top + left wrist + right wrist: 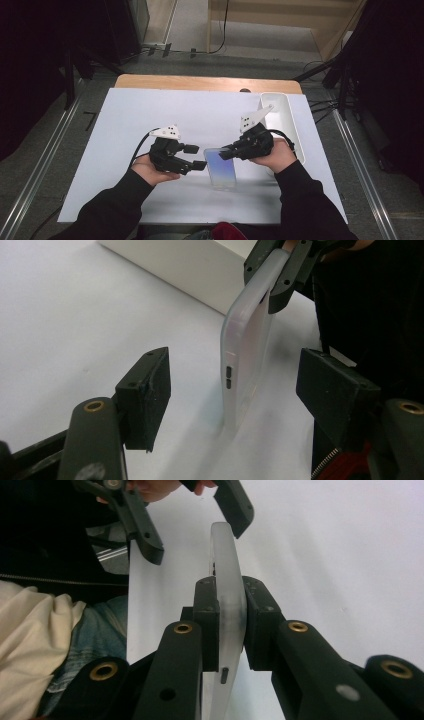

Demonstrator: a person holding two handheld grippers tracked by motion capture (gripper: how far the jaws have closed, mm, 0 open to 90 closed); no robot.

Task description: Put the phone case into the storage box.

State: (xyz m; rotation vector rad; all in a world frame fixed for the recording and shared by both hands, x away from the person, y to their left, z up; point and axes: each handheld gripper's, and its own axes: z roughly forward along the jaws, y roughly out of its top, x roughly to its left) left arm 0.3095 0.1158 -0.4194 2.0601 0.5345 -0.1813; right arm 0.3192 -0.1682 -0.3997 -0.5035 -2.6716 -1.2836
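- Done: my right tongs (231, 625) clamp the translucent frosted plastic phone case (227, 595), standing on edge on the white tabletop (150, 115)
- Left: my left tongs (240, 390), open, straddle its other end without contact; grip pending

Phone case (227, 605) lower end cut off by frame edge, white tray (282, 120) partly hidden — right tool (227, 151) covering it
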